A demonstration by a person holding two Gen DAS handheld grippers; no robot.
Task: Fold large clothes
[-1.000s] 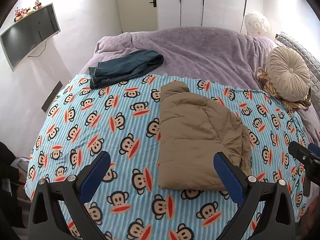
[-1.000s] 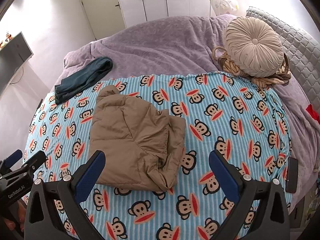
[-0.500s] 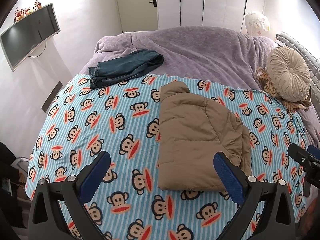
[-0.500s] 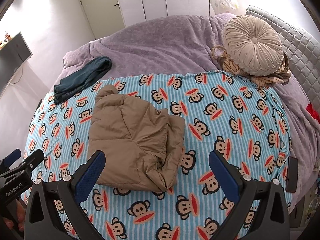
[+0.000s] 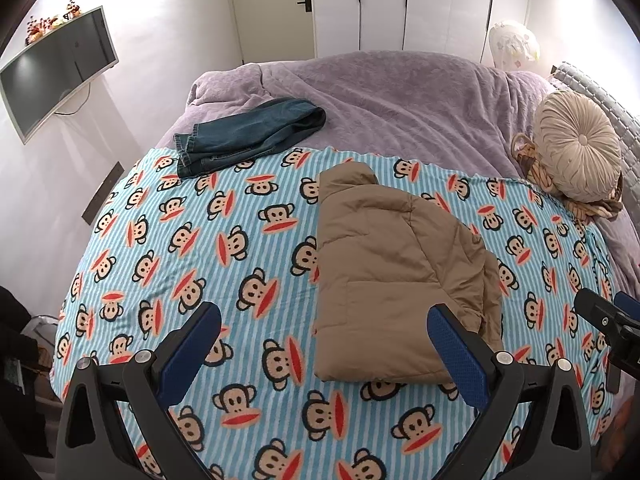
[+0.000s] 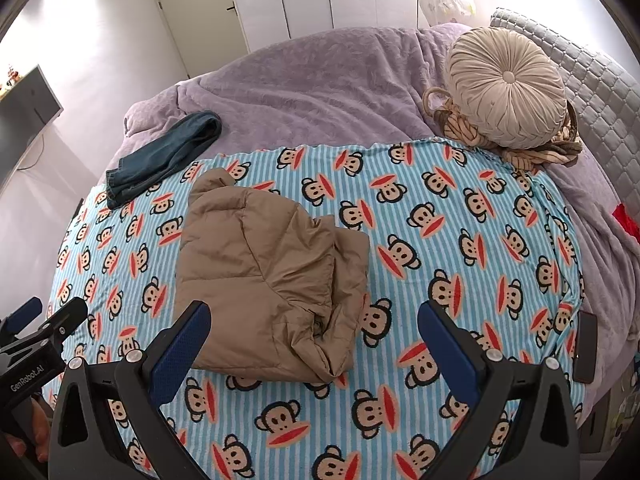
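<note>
Overhead, both wrist cameras look down on a bed where a tan puffer jacket (image 5: 396, 280) lies folded into a rough rectangle on a blue-striped blanket (image 5: 200, 240) printed with cartoon monkey faces. The left gripper (image 5: 324, 344) hovers above the near edge of the jacket with its blue-padded fingers spread wide apart and holding nothing; the right gripper (image 6: 314, 344) hangs likewise, its fingers wide apart and empty, just over the jacket's near right corner. The jacket sits near the middle of the blanket, its collar end pointing away toward the far side, and its right side shows a rumpled, bunched layer poking out from under the top panel. Judging from this, the fold looks nearly finished, and doing it well would mean tucking that loose bunched edge under and pressing the puffy layers flat so they do not spring open. Such padded fabric is likely to slip and rebound, so a grip on a thick seam seems wiser than on a single layer. Beyond the blanket lies a lilac bedspread (image 5: 400, 96) with folded blue jeans (image 5: 248, 136) at its near edge, a round pleated beige cushion (image 6: 506, 88) by a quilted grey headboard (image 6: 600, 92), white wardrobe doors (image 5: 400, 0), and a wall-mounted television (image 5: 60, 68) to the left.
</note>
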